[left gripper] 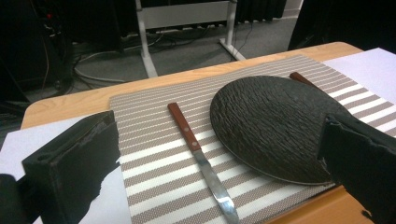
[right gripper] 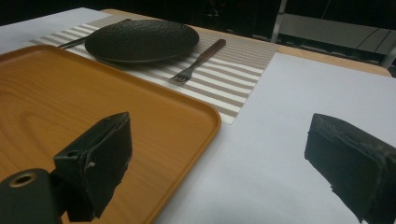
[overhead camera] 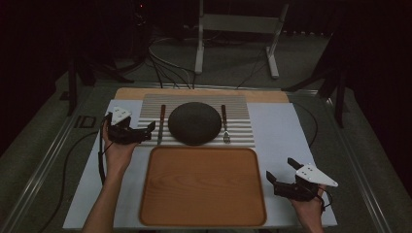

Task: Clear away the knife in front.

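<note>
A dark round plate (overhead camera: 195,123) (left gripper: 273,126) (right gripper: 141,40) lies on a striped placemat (overhead camera: 240,127) (left gripper: 154,154) (right gripper: 233,79). Left of the plate is a knife (overhead camera: 161,124) (left gripper: 201,162) with a brown handle. To the plate's right lies a fork (overhead camera: 225,124) (right gripper: 198,60). A wooden tray (overhead camera: 203,186) (right gripper: 56,102) sits in front of the mat with nothing on it. My left gripper (overhead camera: 150,129) (left gripper: 219,172) is open, held just left of the knife. At the right of the tray my right gripper (overhead camera: 279,170) (right gripper: 224,163) is open over the white sheet.
A white sheet (overhead camera: 279,131) (right gripper: 289,112) covers the table under the mat and tray. A strip of wooden tabletop (overhead camera: 131,93) shows behind the mat. Beyond the table stand a metal frame (overhead camera: 238,29) and floor cables (overhead camera: 165,68). Metal rails run along both table sides.
</note>
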